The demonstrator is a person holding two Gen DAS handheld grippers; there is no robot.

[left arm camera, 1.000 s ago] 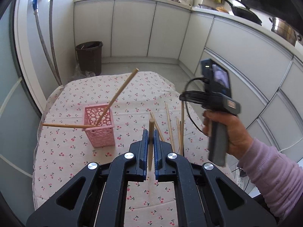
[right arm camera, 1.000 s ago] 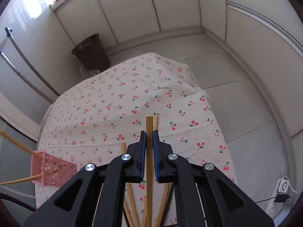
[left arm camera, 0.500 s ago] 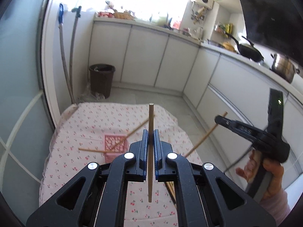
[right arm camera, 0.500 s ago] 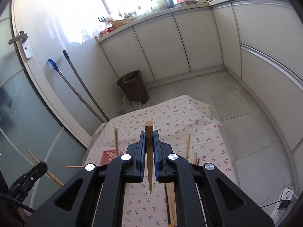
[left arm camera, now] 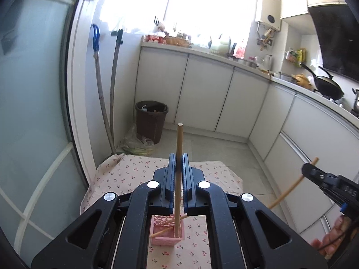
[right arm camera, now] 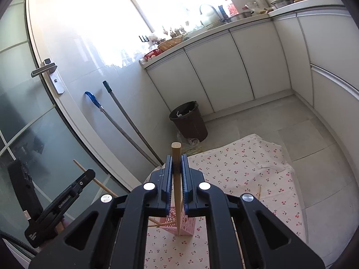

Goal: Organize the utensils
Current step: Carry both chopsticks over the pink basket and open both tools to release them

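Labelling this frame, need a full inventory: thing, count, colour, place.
pink holder: 1, pink, on the cloth, chopsticks leaning in it
held chopsticks: 2, wooden, one in each gripper
loose chopsticks: at least 1, wooden, on the cloth
tablecloth: 1, cream with cherries, over the table
bin: 1, brown, on the floor by the cabinets
mop handles: 2, leaning on the wall
wok: 1, black, on the counter
left hand-held gripper: shut on a chopstick
right hand-held gripper: shut on a chopstick

Left gripper (left arm camera: 178,168), right gripper (right arm camera: 177,168): black plastic frames, blue ribbed jaw pads, silver round screws, white lettering on side
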